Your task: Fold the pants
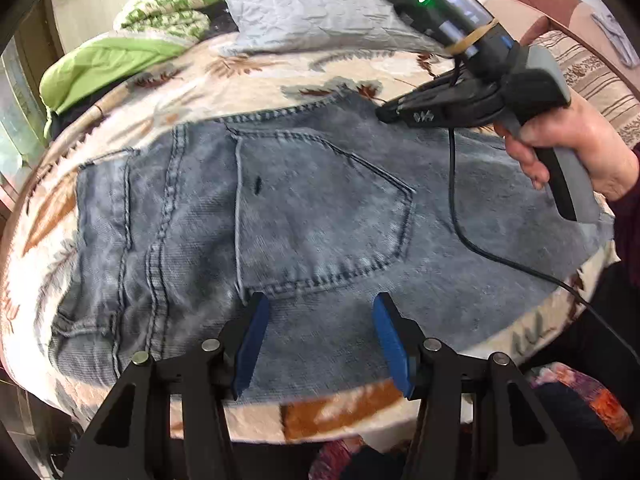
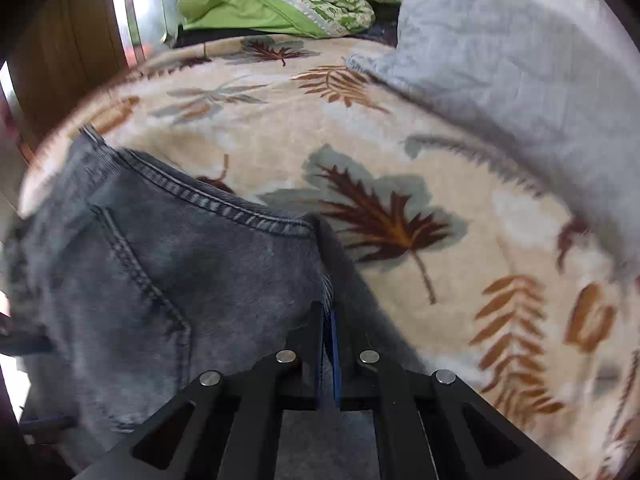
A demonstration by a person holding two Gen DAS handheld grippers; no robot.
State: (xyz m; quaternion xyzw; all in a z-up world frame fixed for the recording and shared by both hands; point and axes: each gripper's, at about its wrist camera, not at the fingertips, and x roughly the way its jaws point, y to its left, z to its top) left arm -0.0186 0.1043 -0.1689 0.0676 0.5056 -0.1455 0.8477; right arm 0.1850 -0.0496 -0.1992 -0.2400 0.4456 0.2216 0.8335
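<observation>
A pair of grey-blue jeans (image 1: 320, 216) lies flat on a bed covered by a cream blanket (image 1: 256, 76) printed with brown and grey leaves. The seat side faces up, showing a back pocket (image 1: 320, 208) and the double-stitched centre seam. In the left wrist view the waistband runs along the far edge and the long axis of the jeans stretches from left to right, with the legs running off toward the right, under a hand (image 1: 576, 148).

The left gripper (image 1: 320, 340) hovers over the near edge of the jeans, its blue pads spread apart with only denim below them, nothing pinched.

The right gripper (image 2: 329, 332), held in that hand, points down at the far waistband edge. Its blue pads are pressed together; denim bunches right at the tips, but whether cloth is caught between them cannot be told.

A grey pillow (image 2: 500, 60) and a folded green quilt (image 2: 288, 4) lie at the far end of the bed. No brand, label or writing can be read anywhere.
</observation>
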